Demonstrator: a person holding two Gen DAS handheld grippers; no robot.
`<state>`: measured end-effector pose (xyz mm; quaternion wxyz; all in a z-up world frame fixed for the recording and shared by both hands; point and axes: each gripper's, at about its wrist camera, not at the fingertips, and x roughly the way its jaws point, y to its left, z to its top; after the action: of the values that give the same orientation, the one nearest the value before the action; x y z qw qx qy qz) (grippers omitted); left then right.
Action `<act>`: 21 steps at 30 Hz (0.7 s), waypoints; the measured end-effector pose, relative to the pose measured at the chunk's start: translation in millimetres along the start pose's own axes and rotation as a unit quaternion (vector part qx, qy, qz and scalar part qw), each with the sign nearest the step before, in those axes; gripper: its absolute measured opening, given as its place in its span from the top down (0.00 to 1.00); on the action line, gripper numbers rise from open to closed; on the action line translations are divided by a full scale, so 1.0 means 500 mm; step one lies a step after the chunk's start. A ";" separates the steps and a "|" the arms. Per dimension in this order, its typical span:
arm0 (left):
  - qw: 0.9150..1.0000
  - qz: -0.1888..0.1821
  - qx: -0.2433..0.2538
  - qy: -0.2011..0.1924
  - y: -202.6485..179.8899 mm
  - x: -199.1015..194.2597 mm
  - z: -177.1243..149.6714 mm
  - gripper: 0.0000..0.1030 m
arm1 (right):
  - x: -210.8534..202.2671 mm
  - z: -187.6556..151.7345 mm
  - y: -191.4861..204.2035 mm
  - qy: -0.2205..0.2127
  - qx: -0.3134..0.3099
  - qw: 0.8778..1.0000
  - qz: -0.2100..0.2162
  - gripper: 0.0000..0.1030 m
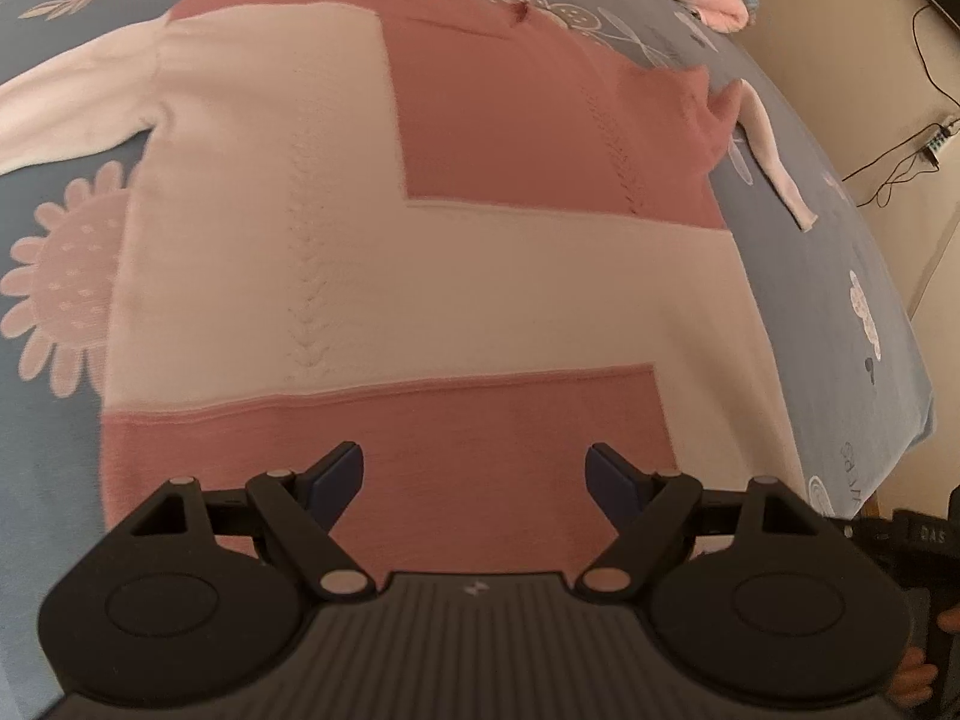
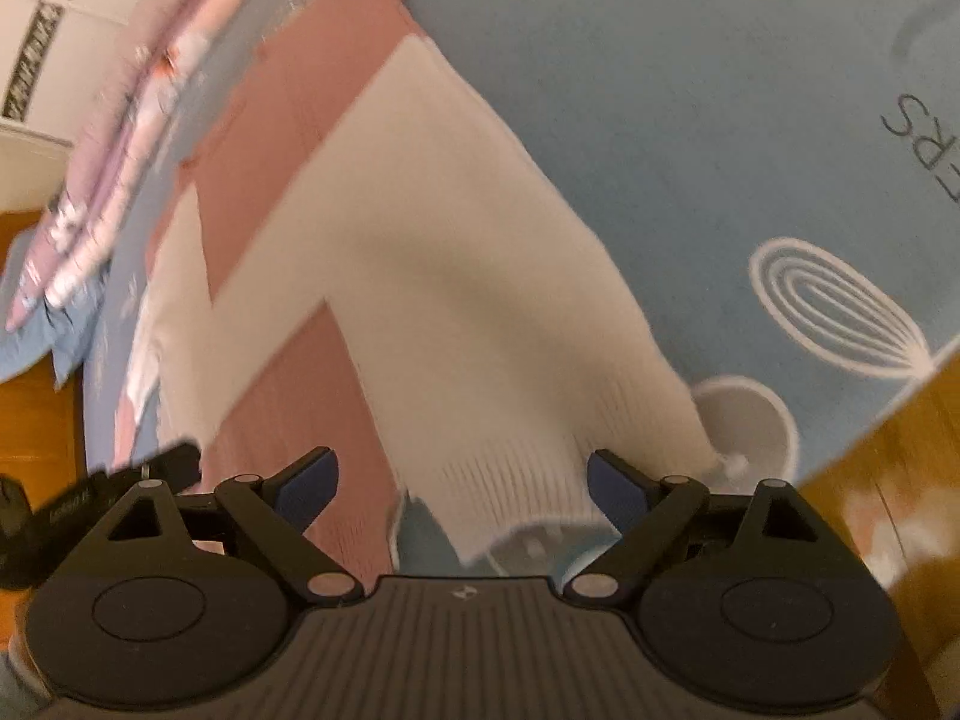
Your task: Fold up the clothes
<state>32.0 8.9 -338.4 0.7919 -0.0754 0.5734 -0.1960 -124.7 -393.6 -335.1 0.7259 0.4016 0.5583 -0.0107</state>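
Left view, sweater: the sweater (image 1: 420,228) is lying flat on the bed (image 1: 828,300), front or back up I cannot tell, with pink and cream blocks; the pink hem band is lying nearest to the camera.
Left view, sleeves: one sleeve (image 1: 66,114) is stretching out to the left, the other sleeve (image 1: 774,162) is lying bent at the far right.
Left view, gripper: the left gripper (image 1: 474,480) is hovering over the near hem, jaws standing wide, nothing between them.
Right view, sweater: the cream ribbed hem corner (image 2: 510,480) is lying at the near edge of the bed (image 2: 690,90), partly between the fingers.
Right view, gripper: the right gripper (image 2: 462,486) is hanging over this corner, jaws wide, pads not pressing on the knit.
Handling: the knit is looking soft, light and limp, so it is likely sagging and stretching when lifted.
Where to hold: the ribbed hem corners are seeming the firmest places, one for each gripper.
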 end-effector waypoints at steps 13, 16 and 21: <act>1.000 0.004 -0.006 -0.013 -0.031 0.001 -0.002 0.21 | 0.058 0.244 0.012 -0.082 -0.095 0.991 -0.039 0.55; 1.000 0.009 -0.014 -0.012 -0.029 0.004 -0.003 0.21 | 0.069 0.239 0.021 -0.074 -0.128 0.987 -0.059 0.89; 1.000 0.012 -0.019 -0.015 -0.032 0.009 -0.004 0.21 | 0.068 0.227 0.046 -0.104 -0.175 0.971 -0.121 0.92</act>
<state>28.0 -7.2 -337.6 0.8009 -0.0868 0.5662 -0.1744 -10.0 -430.9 -343.5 0.8322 0.1941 0.5176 -0.0424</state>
